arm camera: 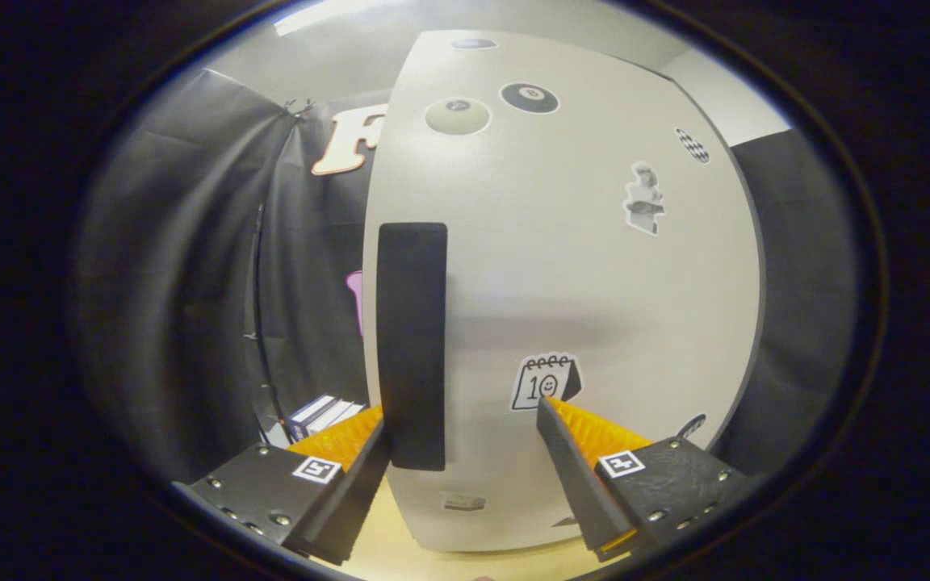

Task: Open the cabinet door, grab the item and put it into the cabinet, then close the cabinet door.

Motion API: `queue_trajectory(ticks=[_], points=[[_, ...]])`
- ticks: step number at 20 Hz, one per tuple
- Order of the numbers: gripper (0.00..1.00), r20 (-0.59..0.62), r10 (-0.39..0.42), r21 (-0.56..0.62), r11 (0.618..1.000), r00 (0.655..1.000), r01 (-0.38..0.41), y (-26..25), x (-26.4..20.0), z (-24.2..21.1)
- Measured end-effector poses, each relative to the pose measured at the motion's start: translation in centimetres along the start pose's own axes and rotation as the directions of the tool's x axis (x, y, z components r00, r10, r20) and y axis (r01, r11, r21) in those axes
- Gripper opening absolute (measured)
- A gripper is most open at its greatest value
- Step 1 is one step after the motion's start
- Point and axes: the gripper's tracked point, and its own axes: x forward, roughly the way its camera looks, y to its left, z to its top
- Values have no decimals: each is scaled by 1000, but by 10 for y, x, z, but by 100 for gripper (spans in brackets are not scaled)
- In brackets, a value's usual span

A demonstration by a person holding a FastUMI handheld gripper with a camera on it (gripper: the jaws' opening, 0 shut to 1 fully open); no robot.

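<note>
The gripper (463, 420) has its fingers apart, close in front of the cabinet door (578, 274). The black handle (411, 343) runs upright beside the door's left edge, just inside the left finger. Left of that edge, books (321, 413) lie beyond the fingers.

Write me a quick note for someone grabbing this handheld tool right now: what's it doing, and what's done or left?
Gripper: open, fingers close to the white sticker-covered cabinet door, left finger by the tall black rectangular handle, right finger near the calendar sticker; nothing held.
The door looks shut, though I cannot be sure.
A stack of flat boxes lies beyond the left finger, beside the cabinet.
Left: open the door, fetch the item, put it inside, close the door.
</note>
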Motion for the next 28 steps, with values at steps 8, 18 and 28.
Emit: queue_trajectory(ticks=[8,18,28], points=[[100,28,-67,3,998,997,67,1,13,-1],[100,19,-40,52,998,999,39,-4,-56,17],[100,30,-122,11,992,992,122,-43,-228,37]])
